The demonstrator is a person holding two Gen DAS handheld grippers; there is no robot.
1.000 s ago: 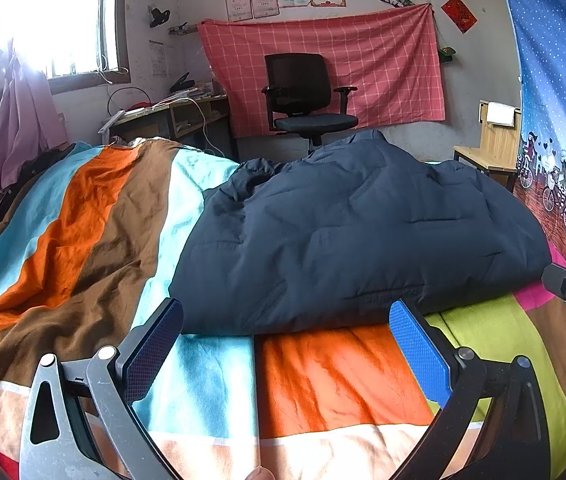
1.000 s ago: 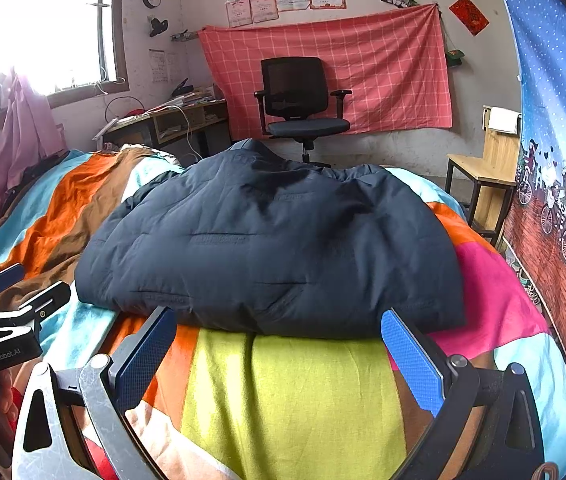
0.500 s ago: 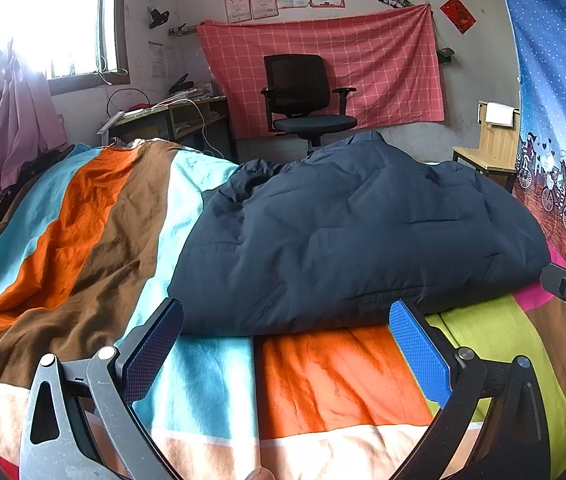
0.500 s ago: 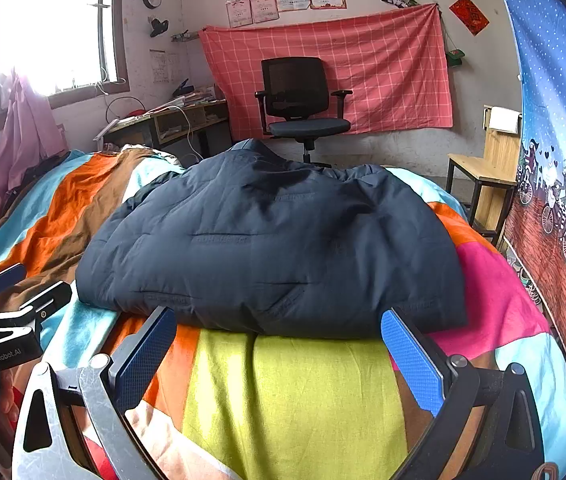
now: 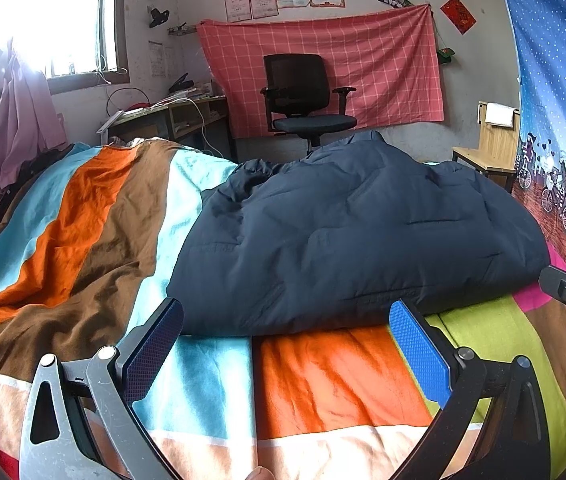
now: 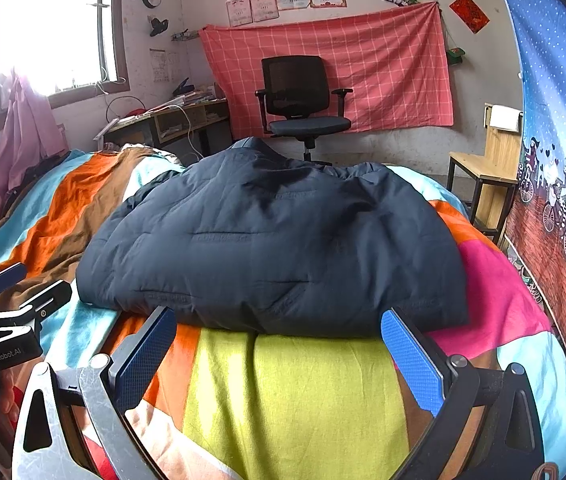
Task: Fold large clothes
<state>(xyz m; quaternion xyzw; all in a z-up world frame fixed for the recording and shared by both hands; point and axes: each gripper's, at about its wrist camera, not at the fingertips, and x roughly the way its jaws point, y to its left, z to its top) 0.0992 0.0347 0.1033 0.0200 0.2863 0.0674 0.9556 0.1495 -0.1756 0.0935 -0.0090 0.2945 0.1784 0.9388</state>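
Navy quilted jacket (image 5: 355, 236) lying bunched on striped bedspread (image 5: 83, 232), just ahead of both claws. Left gripper (image 5: 287, 344) hovering over bedspread with fingers spread wide, near hem just beyond blue pads (image 5: 419, 352), not touching. Right gripper (image 6: 279, 344) likewise gaping, holding nothing, jacket hem sitting between and just past fingertips. Office chair (image 6: 303, 104) standing behind.
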